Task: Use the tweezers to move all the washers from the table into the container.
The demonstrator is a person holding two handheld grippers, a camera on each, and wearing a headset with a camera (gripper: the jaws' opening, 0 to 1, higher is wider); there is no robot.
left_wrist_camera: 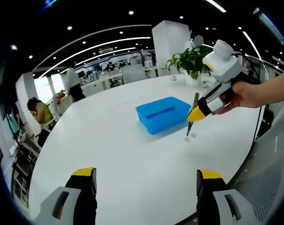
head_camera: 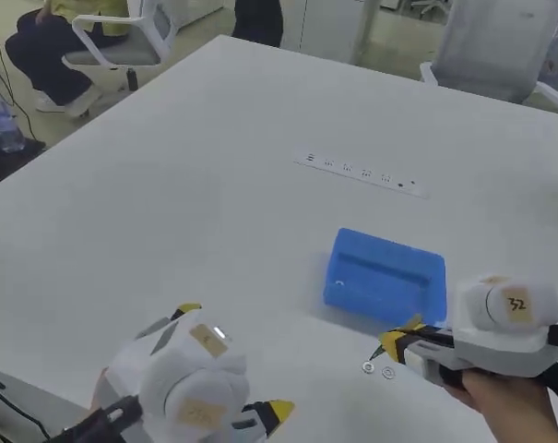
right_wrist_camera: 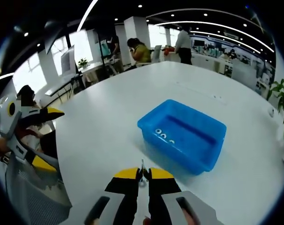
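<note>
A blue container (head_camera: 389, 277) sits on the white table (head_camera: 214, 185); in the right gripper view the container (right_wrist_camera: 186, 136) holds a few washers (right_wrist_camera: 161, 134). Two washers (head_camera: 378, 370) lie on the table just in front of it. My right gripper (head_camera: 398, 341) is shut on the tweezers (right_wrist_camera: 142, 168). In the left gripper view the tweezers (left_wrist_camera: 193, 112) point down, their tip right over the washers (left_wrist_camera: 189, 138); whether it touches one is unclear. My left gripper (left_wrist_camera: 145, 180) stands open, nothing in it, low at the near left (head_camera: 234, 360).
A strip of sockets (head_camera: 362, 173) is set into the table beyond the container. Office chairs (head_camera: 122, 37) and seated people stand past the far edges. The table's near edge runs just under my left gripper.
</note>
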